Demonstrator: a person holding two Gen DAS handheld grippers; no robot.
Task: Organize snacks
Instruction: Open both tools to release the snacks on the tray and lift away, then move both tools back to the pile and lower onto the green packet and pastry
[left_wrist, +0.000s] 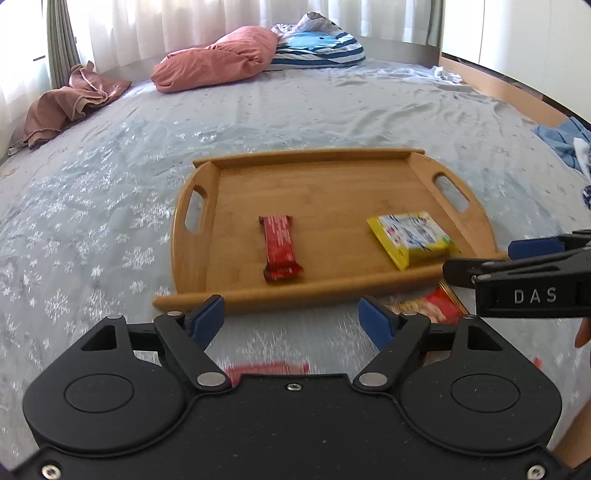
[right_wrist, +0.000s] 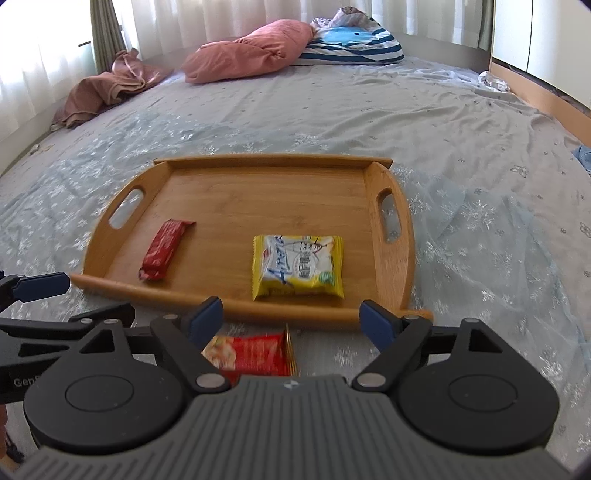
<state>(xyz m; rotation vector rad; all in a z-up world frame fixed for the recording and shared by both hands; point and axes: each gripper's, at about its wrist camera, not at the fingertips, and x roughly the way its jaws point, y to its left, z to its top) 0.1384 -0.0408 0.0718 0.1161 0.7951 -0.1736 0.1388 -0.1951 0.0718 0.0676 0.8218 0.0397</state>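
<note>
A wooden tray (left_wrist: 325, 192) (right_wrist: 258, 192) lies on the bed. On it rest a red snack bar (left_wrist: 280, 247) (right_wrist: 164, 249) and a yellow snack packet (left_wrist: 412, 238) (right_wrist: 297, 266). My left gripper (left_wrist: 291, 314) (right_wrist: 98, 295) hovers open before the tray's near rim, nothing between its blue pads. My right gripper (right_wrist: 291, 314) (left_wrist: 480, 260) is open too, empty, just right of the left one. A red-and-gold packet (right_wrist: 251, 350) (left_wrist: 432, 308) lies on the sheet below the right gripper. A blurred red packet (left_wrist: 267, 369) shows under the left gripper.
The bed has a pale blue snowflake sheet (left_wrist: 110, 221). A pink pillow (left_wrist: 218, 59) and a striped blue pillow (left_wrist: 321, 48) lie at the far end, a brown cloth (left_wrist: 70, 103) at the far left. Blue clothes (left_wrist: 565, 144) and a wooden bed frame (right_wrist: 554, 103) lie to the right.
</note>
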